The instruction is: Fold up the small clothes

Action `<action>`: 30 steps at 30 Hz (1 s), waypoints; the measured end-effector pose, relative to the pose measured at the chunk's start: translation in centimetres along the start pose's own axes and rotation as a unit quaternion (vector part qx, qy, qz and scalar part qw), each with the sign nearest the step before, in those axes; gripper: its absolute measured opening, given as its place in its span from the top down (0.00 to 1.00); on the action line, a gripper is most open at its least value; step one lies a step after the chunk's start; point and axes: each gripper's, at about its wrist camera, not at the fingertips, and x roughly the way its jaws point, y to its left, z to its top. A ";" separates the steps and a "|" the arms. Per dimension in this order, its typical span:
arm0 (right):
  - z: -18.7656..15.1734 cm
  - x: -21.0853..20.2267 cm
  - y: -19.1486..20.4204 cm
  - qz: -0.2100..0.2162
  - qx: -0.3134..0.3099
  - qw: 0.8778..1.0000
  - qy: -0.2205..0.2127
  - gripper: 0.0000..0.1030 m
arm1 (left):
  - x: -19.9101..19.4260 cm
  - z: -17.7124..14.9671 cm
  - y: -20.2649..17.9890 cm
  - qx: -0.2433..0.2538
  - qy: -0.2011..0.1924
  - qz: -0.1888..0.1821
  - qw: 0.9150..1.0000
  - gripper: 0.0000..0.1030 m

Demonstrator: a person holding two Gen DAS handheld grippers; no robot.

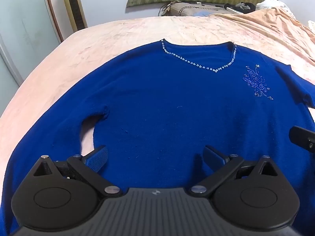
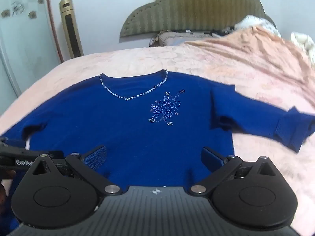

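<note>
A royal-blue sweater (image 1: 167, 102) (image 2: 122, 125) lies flat, front up, on a pink bedspread. Beads line its V neckline (image 1: 198, 63) (image 2: 130, 96), and a beaded flower (image 1: 256, 82) (image 2: 165, 108) sits on the chest. One sleeve (image 1: 45, 129) bends down at the left; the other sleeve (image 2: 275, 123) stretches out to the right with its cuff rumpled. My left gripper (image 1: 155, 157) hovers open over the lower left part of the sweater, nothing between its fingers. Over the lower right part, my right gripper (image 2: 154, 157) is open and likewise holds nothing.
The pink bedspread (image 1: 122, 33) (image 2: 246, 68) spreads far behind the sweater and bunches up at the far right. A padded headboard (image 2: 196, 7) and pillows (image 1: 196, 9) stand at the back. A tall gold air conditioner (image 2: 70, 27) stands left of the bed.
</note>
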 end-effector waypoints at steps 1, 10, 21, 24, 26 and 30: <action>0.0 0.0 0.1 -0.001 -0.007 1.000 -0.003 0.00 | 0.0 0.0 0.0 0.000 0.000 0.001 1.000 0.00; -0.1 0.0 -0.2 0.013 0.001 1.000 -0.004 0.00 | 0.2 0.0 -0.4 0.004 0.000 0.010 1.000 0.00; -0.3 0.4 -0.6 0.030 0.011 0.999 0.008 0.00 | 0.5 -0.1 -0.6 0.005 0.005 0.016 1.000 0.00; -0.4 0.4 -0.6 0.035 0.009 0.999 0.007 0.00 | 0.6 -0.1 -0.7 0.008 0.006 0.019 1.000 0.00; -0.4 0.5 -0.7 0.038 0.008 0.999 0.009 0.00 | 0.7 -0.2 -0.8 0.009 0.008 0.020 1.000 0.00; -0.5 0.6 -0.6 0.037 0.003 0.999 0.010 0.00 | 0.9 -0.2 -0.9 0.009 0.013 0.019 1.000 0.00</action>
